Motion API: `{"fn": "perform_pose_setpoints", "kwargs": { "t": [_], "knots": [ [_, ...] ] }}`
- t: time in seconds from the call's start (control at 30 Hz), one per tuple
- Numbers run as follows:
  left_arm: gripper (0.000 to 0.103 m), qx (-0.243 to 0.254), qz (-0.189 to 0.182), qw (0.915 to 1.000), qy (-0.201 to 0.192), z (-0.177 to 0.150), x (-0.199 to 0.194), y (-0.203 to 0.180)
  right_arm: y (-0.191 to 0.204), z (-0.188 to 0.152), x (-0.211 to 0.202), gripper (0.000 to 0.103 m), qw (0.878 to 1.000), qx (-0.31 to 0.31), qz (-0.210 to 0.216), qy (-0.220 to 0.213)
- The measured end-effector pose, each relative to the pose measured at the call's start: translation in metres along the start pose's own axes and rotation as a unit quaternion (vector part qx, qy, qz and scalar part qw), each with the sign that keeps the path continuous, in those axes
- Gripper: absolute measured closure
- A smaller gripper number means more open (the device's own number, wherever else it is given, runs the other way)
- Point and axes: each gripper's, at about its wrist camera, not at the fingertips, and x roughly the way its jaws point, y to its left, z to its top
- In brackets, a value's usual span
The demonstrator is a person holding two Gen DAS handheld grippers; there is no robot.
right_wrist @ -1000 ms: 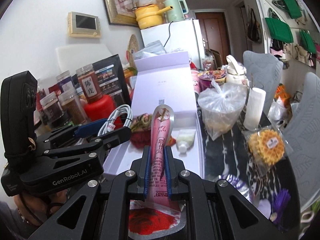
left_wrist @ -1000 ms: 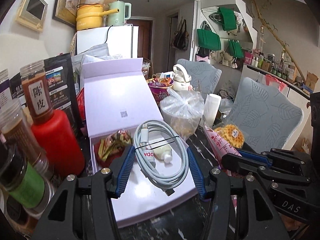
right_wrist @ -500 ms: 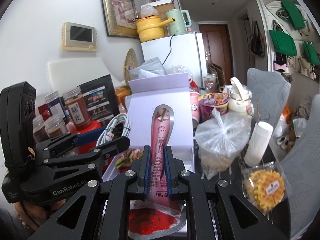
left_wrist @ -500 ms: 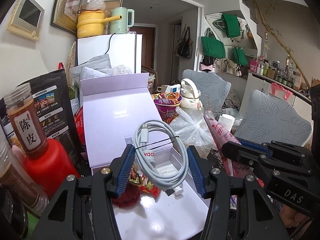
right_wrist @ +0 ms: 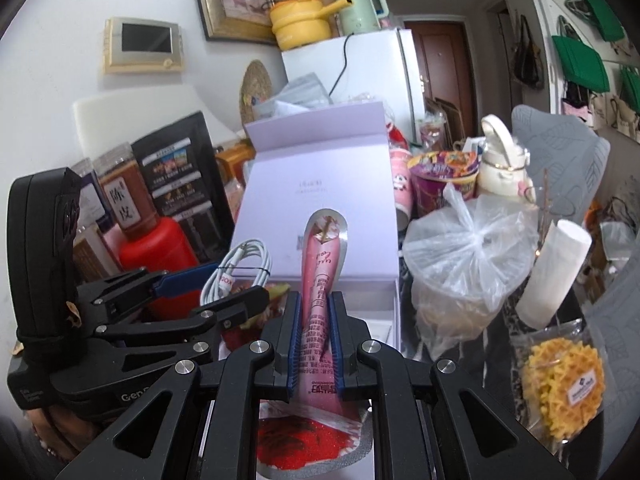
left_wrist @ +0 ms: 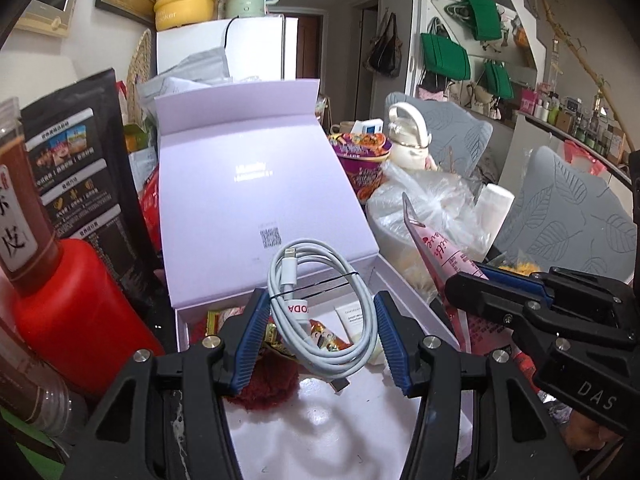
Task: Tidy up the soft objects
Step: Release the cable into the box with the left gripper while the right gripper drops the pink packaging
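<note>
My left gripper (left_wrist: 318, 334) is shut on a coiled white cable (left_wrist: 320, 308) and holds it above the open white box (left_wrist: 404, 292), whose lid stands up behind. The box holds snack packets (left_wrist: 320, 334), a red fuzzy object (left_wrist: 268, 384) and a small white tube (left_wrist: 354, 320). My right gripper (right_wrist: 314, 338) is shut on a pink sachet (right_wrist: 324, 276), held upright over the box's near right edge. The sachet also shows in the left wrist view (left_wrist: 440, 256). The cable also shows in the right wrist view (right_wrist: 236, 268).
A red bottle (left_wrist: 72, 312) and spice jars stand at the left. A tied clear plastic bag (right_wrist: 468, 256), a white roll (right_wrist: 554, 276), a packed yellow item (right_wrist: 560, 384) and a noodle cup (right_wrist: 444, 180) crowd the right. Grey chairs stand behind.
Both grippers first rose from the box, then came back lower and closer over it. Each keeps its hold, the left on the cable and the right on the sachet.
</note>
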Motion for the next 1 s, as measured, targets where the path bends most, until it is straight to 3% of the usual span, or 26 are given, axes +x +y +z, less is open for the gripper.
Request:
{"fn": "perform_pose_setpoints", "kwargs": {
  "t": [0.3,0.37,0.43,0.57,0.63,0.7,1.0],
  "knots": [
    [0.05,-0.004,0.018,0.9993,0.034,-0.008,0.024,0.006,-0.005,-0.013,0.029,0.085,0.999,0.0,0.0,0.044],
    [0.049,-0.003,0.026,0.999,0.035,-0.008,0.026,0.007,-0.005,-0.014,0.031,0.077,0.999,0.0,-0.006,0.05],
    [0.049,-0.005,0.038,0.9985,0.04,-0.006,0.028,0.008,-0.007,-0.014,0.032,0.062,0.998,0.002,-0.01,0.055],
    [0.048,-0.016,0.062,0.997,0.044,-0.003,0.029,0.014,-0.009,-0.011,0.027,0.059,0.998,0.001,-0.036,0.051],
    [0.035,-0.033,0.052,0.9964,0.058,-0.002,0.031,0.02,-0.012,-0.009,0.024,0.057,0.998,0.003,-0.043,0.048],
    [0.013,-0.042,0.049,0.9952,0.074,-0.003,0.033,0.023,-0.014,-0.008,0.021,0.057,0.998,0.007,-0.042,0.048],
    [0.01,-0.037,0.061,0.9961,0.052,0.0,0.017,0.021,-0.009,-0.006,0.018,0.057,0.998,0.001,-0.047,0.046]
  ]
}}
